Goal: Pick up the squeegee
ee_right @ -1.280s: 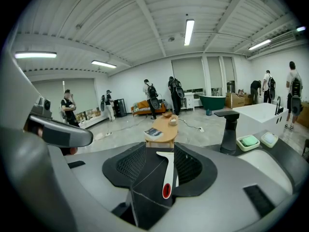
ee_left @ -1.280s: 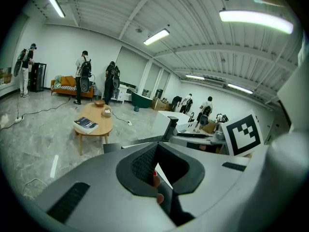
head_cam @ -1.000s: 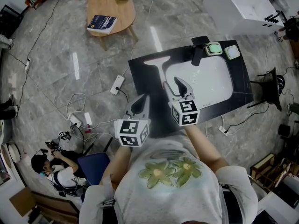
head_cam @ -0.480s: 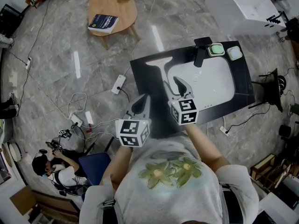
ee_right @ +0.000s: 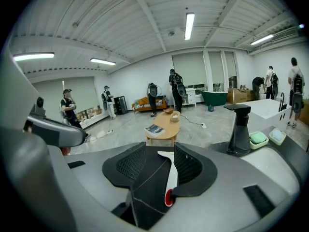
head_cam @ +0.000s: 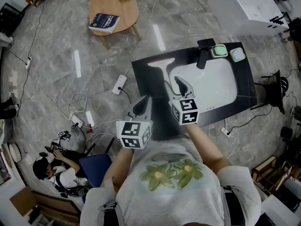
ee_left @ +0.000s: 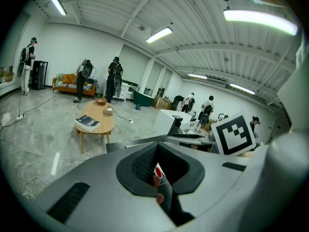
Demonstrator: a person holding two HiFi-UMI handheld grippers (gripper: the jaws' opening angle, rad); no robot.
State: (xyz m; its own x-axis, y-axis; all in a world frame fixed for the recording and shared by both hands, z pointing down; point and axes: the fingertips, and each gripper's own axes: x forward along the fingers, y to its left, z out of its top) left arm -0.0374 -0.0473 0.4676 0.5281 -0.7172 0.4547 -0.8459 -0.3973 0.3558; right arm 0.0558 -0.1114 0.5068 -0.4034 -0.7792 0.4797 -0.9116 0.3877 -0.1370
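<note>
A white squeegee [head_cam: 161, 64] lies on the black counter [head_cam: 145, 86], blade at the far end, handle running toward me. My right gripper [head_cam: 178, 84] hovers over the near end of that handle. In the right gripper view it [ee_right: 161, 167] stands open, and the squeegee's handle [ee_right: 173, 170] with its red-tipped end lies between the jaws without touching either pad. My left gripper [head_cam: 141, 106] hangs lower left, just off the counter's near corner. It [ee_left: 157, 167] is open with nothing gripped; a small red and white bit shows through its gap.
A white sink [head_cam: 207, 81] fills the counter's right half, with a black faucet [head_cam: 203, 51] and two soap dishes [head_cam: 217, 51] behind it. On the floor are a power strip [head_cam: 118, 84] and cables. A wooden table [head_cam: 113, 6] holds a book [head_cam: 104, 22]. A person [head_cam: 51, 166] sits lower left.
Both grippers hold almost the same place over the counter. Only the head view has drifted slightly; the squeegee has not moved.
</note>
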